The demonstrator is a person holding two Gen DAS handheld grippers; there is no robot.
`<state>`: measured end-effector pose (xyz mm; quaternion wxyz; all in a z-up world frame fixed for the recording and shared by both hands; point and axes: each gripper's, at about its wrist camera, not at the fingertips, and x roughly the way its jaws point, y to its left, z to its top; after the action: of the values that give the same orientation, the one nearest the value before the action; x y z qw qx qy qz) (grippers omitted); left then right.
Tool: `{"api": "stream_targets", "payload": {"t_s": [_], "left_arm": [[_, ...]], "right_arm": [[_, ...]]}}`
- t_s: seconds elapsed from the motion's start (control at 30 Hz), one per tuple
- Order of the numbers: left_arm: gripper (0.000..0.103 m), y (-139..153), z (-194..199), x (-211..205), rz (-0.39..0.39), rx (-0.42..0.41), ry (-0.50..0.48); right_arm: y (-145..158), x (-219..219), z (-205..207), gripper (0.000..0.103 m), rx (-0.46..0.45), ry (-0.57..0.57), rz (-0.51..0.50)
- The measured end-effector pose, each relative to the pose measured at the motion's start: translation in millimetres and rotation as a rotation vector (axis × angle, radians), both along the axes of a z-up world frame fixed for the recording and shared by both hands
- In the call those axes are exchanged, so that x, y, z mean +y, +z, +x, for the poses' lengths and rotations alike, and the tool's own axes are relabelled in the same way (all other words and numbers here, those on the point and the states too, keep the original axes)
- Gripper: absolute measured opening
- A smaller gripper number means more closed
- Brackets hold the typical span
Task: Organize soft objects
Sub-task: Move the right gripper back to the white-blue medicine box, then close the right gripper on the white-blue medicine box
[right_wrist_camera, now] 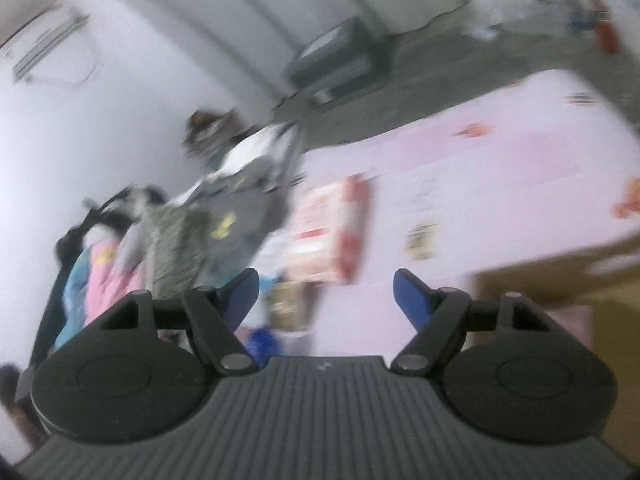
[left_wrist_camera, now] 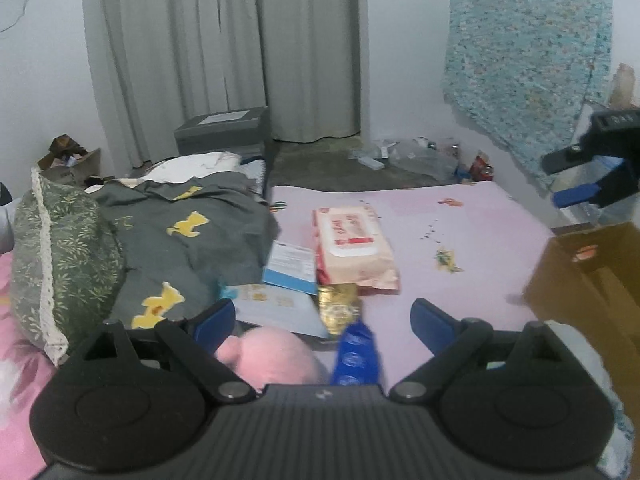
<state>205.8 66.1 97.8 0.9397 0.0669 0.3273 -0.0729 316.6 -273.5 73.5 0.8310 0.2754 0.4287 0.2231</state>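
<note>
Pink sheeting covers the bed point(left_wrist_camera: 480, 240), and the soft things lie along its left side and near edge. A green leaf-print pillow point(left_wrist_camera: 60, 264) with a lace trim sits at the left edge, with a grey blanket point(left_wrist_camera: 200, 248) bearing yellow bear shapes heaped against it and reaching toward the far edge. Near the middle of the bed lies a pack of wet wipes point(left_wrist_camera: 352, 244), label up; a blue-and-white leaflet point(left_wrist_camera: 290, 268) rests just beside its left side, and a gold patterned packet point(left_wrist_camera: 338, 304) touches its near corner.

At the near edge a pink plush toy point(left_wrist_camera: 268, 356) lies just beside a blue printed pouch point(left_wrist_camera: 356, 356). The left gripper point(left_wrist_camera: 324, 320) hangs above these two with its jaws wide apart, its blue fingers point(left_wrist_camera: 212, 320) clear of both things and nothing held.

A brown cardboard box point(left_wrist_camera: 592, 288) stands at the right edge of the bed. Above it, the right gripper point(right_wrist_camera: 324, 300) shows in the left wrist view as a dark body with blue tips. Its own view is heavily blurred, but its jaws stand open with nothing between them.
</note>
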Motion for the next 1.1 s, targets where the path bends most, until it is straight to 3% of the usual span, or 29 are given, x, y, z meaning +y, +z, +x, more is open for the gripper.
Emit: {"api": "stream_targets", "payload": {"t_s": [0.17, 0.43, 0.57, 0.67, 0.7, 0.8, 0.97, 1.1], "left_arm": [[0.092, -12.7, 29.4, 12.3, 0.05, 0.016, 0.003], [0.078, -41.4, 83.6, 27.5, 0.108, 0.078, -0.001], [0.074, -53.7, 104.7, 38.7, 0.096, 0.124, 0.01], [0.074, -57.1, 114.1, 47.5, 0.069, 0.147, 0.011], [0.074, -58.1, 117.3, 49.8, 0.059, 0.153, 0.007], [0.074, -60.9, 128.1, 52.7, 0.046, 0.169, -0.003], [0.074, -66.8, 153.4, 44.0, 0.023, 0.209, -0.045], [0.075, -81.0, 192.2, 28.3, 0.003, 0.311, -0.079]], "right_arm": [[-16.8, 87.1, 53.1, 0.067, 0.092, 0.099, 0.005], [-83.8, 224.3, 157.6, 0.067, 0.265, 0.162, 0.029], [-118.2, 268.6, 191.3, 0.067, 0.301, 0.17, -0.073], [-135.3, 270.7, 199.4, 0.063, 0.325, 0.158, -0.138], [-136.1, 268.4, 199.8, 0.059, 0.324, 0.166, -0.138], [-128.4, 259.0, 197.7, 0.06, 0.293, 0.141, -0.224], [-132.9, 231.3, 201.6, 0.061, 0.354, 0.11, -0.165], [-134.0, 210.0, 207.8, 0.064, 0.375, 0.07, -0.04]]}}
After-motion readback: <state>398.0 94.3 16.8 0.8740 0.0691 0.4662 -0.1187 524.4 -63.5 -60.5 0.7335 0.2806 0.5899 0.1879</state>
